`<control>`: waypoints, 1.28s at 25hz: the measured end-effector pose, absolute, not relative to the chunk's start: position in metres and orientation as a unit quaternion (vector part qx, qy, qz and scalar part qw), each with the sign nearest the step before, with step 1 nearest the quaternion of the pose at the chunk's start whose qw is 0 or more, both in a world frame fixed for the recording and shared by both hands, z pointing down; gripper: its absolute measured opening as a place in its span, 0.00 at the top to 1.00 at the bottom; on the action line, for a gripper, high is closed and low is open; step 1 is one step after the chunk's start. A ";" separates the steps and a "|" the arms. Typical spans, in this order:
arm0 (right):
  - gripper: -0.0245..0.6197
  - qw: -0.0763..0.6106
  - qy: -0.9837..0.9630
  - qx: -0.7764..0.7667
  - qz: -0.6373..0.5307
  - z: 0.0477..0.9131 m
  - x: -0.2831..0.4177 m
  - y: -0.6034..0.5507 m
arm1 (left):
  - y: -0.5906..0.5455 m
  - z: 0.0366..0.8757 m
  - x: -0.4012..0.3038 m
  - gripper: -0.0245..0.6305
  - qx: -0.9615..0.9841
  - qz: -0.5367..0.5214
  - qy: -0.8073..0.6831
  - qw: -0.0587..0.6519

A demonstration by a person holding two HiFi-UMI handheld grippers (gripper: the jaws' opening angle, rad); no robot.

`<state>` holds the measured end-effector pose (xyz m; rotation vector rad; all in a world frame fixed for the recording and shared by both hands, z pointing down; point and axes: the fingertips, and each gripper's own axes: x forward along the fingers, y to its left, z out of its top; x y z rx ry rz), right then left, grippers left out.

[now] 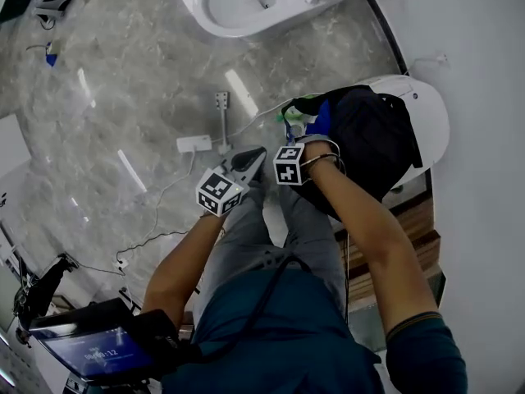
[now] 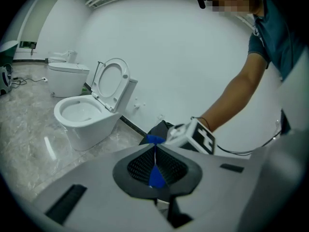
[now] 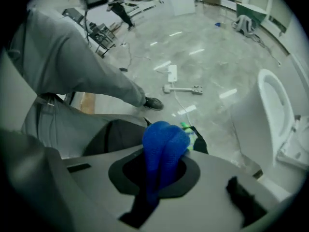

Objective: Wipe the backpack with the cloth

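Your right gripper (image 3: 163,153) is clenched on the blue cloth (image 3: 166,137), which bulges up out of the jaws in a folded wad. Just beyond it, the right gripper view shows the black backpack (image 3: 116,134) on the near left and a green item (image 3: 187,127) touching the cloth's far edge.

Your left gripper (image 2: 155,153) has its jaws pressed together. A thin blue edge runs along the seam; you cannot tell whether it belongs to the jaws. In the head view this gripper sits left of the right gripper, apart from the backpack.

The backpack lies on the closed white lid (image 1: 426,113) of a toilet at the right of the scene. The cloth is at the backpack's far left corner.

Markings:
- Each gripper's cube carries black-and-white square patterns, with no letters.
- The lit screen (image 1: 98,353) at near left shows pale digits too small to read.
- No brand name is legible on the backpack or cloth.

Differences between views:
- Only the left gripper view shows the open toilet (image 2: 91,115) from the side, seat raised, with a second toilet (image 2: 65,76) farther left.
- Only the right gripper view shows your black shoe (image 3: 154,103).
- The white power strip (image 1: 194,144) on the marble floor appears in the head and right gripper views.
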<state>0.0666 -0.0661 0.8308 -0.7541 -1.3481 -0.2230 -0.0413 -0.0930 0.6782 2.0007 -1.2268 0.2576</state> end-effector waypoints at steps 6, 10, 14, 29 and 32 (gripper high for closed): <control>0.93 0.693 -0.563 -0.421 -0.160 0.835 0.091 0.058 | -0.083 0.681 -0.047 0.94 0.784 0.106 -0.481 0.378; 0.93 0.680 -0.569 -0.419 -0.195 0.837 0.096 0.073 | -0.074 0.683 -0.041 0.94 0.790 0.110 -0.469 0.379; 0.93 0.677 -0.631 -0.374 -0.061 0.811 0.078 0.077 | -0.070 0.682 -0.032 0.94 0.800 0.111 -0.455 0.376; 0.93 0.603 -0.676 0.104 0.409 0.843 0.219 0.095 | -0.040 0.684 -0.007 0.94 0.840 0.149 -0.371 0.366; 0.93 0.534 -0.657 0.233 0.479 0.844 0.254 0.092 | -0.041 0.680 0.002 0.94 0.850 0.156 -0.351 0.362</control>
